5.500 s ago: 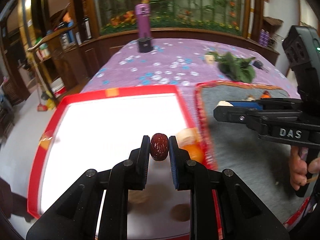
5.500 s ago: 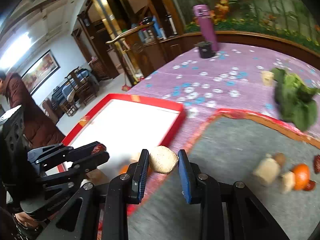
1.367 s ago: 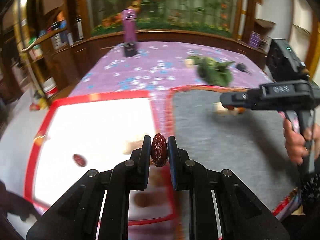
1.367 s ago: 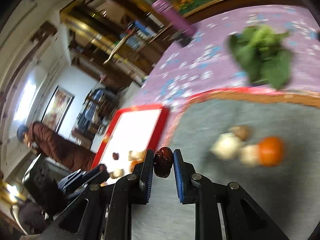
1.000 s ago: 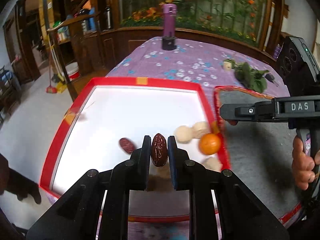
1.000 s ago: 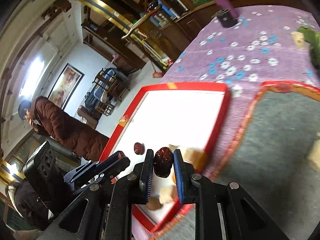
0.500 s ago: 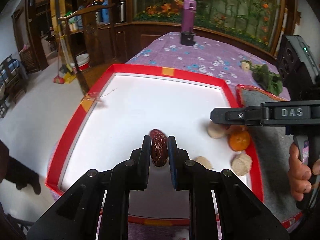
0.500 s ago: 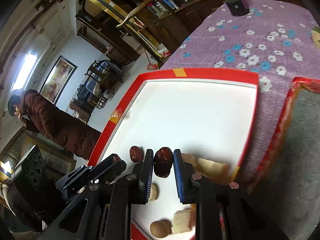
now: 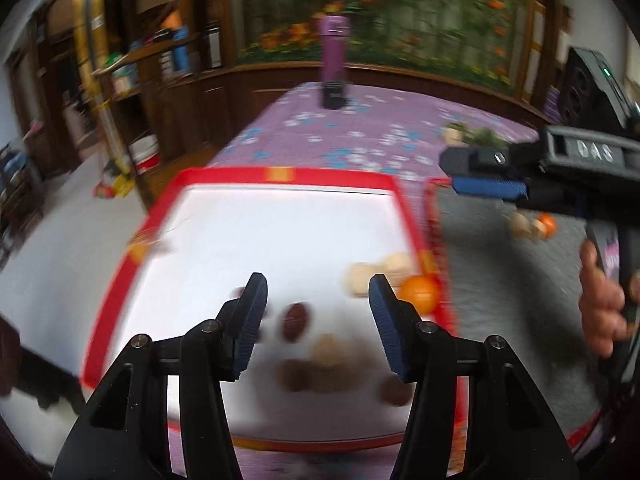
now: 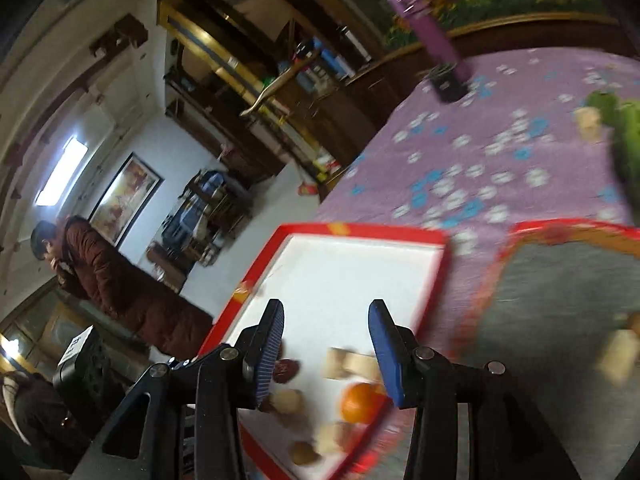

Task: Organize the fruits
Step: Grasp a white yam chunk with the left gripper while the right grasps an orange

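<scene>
A red-rimmed white tray lies on the purple tablecloth. In it lie dark red dates, an orange and several beige pieces. My left gripper is open and empty above the tray's near part. My right gripper is open and empty over the tray; it also shows in the left wrist view. A grey mat right of the tray holds more fruit.
A purple bottle stands at the far end of the table. Green leaves and a beige piece lie on the cloth beyond the mat. A person in a brown coat stands to the left, off the table.
Both grippers have opened and let go of their dates, which now lie in the tray. Both views are blurred by motion and the grippers have drawn back from the tray.
</scene>
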Demonstrator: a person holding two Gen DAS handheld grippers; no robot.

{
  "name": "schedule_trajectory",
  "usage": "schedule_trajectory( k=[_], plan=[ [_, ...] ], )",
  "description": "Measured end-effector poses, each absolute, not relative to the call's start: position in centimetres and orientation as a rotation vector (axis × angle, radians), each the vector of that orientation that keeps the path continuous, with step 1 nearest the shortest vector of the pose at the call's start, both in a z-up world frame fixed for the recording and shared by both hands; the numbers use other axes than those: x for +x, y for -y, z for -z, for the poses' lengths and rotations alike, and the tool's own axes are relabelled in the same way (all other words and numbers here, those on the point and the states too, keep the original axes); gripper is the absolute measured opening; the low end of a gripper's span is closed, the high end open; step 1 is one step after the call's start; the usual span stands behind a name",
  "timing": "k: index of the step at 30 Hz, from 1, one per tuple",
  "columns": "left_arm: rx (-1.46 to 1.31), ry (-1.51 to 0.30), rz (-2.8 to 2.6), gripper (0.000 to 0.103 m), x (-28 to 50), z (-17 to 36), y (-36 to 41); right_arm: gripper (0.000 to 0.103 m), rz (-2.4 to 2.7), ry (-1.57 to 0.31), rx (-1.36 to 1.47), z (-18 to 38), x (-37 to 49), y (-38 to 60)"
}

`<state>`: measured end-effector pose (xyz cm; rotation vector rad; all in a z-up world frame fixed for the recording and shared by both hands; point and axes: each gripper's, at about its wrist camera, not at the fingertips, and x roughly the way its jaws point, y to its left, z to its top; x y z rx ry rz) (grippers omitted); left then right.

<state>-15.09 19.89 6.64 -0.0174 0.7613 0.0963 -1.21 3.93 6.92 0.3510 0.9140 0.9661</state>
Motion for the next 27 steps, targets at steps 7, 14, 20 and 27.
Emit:
schedule_trajectory(
  k=[7, 14, 20, 27],
  plan=[
    [0.095, -0.778, 0.099, 0.053, -12.5, -7.2, -11.6, 0.043, -0.774, -0.858, 0.391, -6.9, 0.3, 8.4],
    [0.15, -0.818, 0.248, 0.053, -8.2, -6.8, -5.6, 0.043, -0.608, -0.964, 0.523, -3.2, 2.8, 16.9],
    [0.191, -0.85, 0.319, 0.053, -5.3, -5.5, -1.8, 0.043, -0.632, -1.056, 0.567, -1.0, 4.0, 17.1],
    [0.275, -0.907, 0.33, 0.053, -2.1, -3.3, 0.6, 0.043, -0.624, -1.113, 0.573, 0.3, 4.4, 16.7]
  ],
)
